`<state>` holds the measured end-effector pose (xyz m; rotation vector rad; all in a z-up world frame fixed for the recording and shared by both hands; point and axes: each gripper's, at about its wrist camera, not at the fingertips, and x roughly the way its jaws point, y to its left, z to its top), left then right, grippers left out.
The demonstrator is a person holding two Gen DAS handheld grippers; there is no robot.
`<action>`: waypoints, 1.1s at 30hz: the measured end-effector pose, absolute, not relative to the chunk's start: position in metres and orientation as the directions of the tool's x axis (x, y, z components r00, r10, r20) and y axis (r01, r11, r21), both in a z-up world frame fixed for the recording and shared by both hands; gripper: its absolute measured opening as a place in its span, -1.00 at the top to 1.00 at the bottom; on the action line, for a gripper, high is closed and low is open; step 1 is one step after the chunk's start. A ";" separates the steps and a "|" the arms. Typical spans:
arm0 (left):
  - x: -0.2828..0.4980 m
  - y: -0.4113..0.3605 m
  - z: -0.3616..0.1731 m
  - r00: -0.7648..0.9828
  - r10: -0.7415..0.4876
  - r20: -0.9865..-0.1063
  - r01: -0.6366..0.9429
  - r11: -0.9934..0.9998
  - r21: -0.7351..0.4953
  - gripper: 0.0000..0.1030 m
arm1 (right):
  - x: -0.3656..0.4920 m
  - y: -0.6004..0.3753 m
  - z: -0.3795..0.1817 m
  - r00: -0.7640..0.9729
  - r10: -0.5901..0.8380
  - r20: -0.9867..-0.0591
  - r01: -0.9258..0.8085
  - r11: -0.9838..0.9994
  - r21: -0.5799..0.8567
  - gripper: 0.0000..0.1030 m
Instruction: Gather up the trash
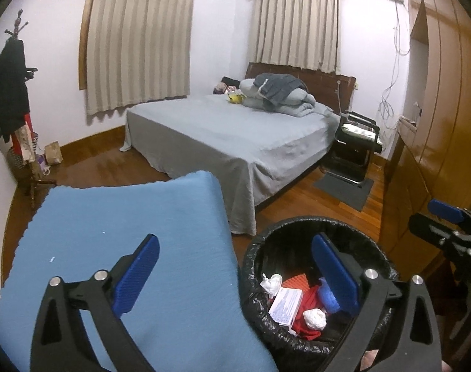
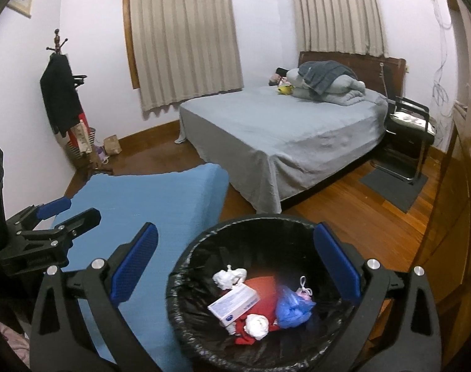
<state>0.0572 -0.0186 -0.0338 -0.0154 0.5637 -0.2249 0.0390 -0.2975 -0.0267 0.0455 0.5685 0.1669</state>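
Note:
A black-lined trash bin (image 2: 204, 248) stands on the wooden floor next to a blue cloth-covered surface (image 2: 161, 198). Inside lie a white box (image 2: 234, 305), crumpled white tissues (image 2: 257, 325), a blue plastic wad (image 2: 293, 308) and red material (image 2: 263, 285). My right gripper (image 2: 235, 266) is open and empty, above the bin. My left gripper (image 1: 235, 279) is open and empty, its left finger over the blue cloth (image 1: 111, 241), its right finger over the bin (image 1: 266, 241). The box (image 1: 285, 305) and tissues (image 1: 314, 317) also show in the left wrist view. Each gripper appears in the other's view (image 1: 452, 226) (image 2: 49, 217).
A bed with grey sheet (image 1: 235, 136) and folded bedding stands behind. A black chair (image 1: 356, 142) and grey mat (image 1: 344, 189) are beside it. A coat rack (image 1: 15, 99) is at the left wall, wooden cabinets (image 1: 437, 124) along the right.

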 end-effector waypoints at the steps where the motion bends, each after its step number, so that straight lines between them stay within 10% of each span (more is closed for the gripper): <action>1: 0.054 -0.017 -0.031 0.825 -0.212 -0.523 0.203 0.976 -0.075 -0.88 | 0.037 -0.294 -0.025 0.829 0.175 -0.532 -0.152 0.984 0.087 -0.90; 33: 0.014 -0.004 -0.011 0.863 -0.183 -0.472 0.174 0.983 -0.062 -0.88 | 0.020 -0.262 -0.004 0.829 0.227 -0.511 -0.217 0.973 0.079 -0.90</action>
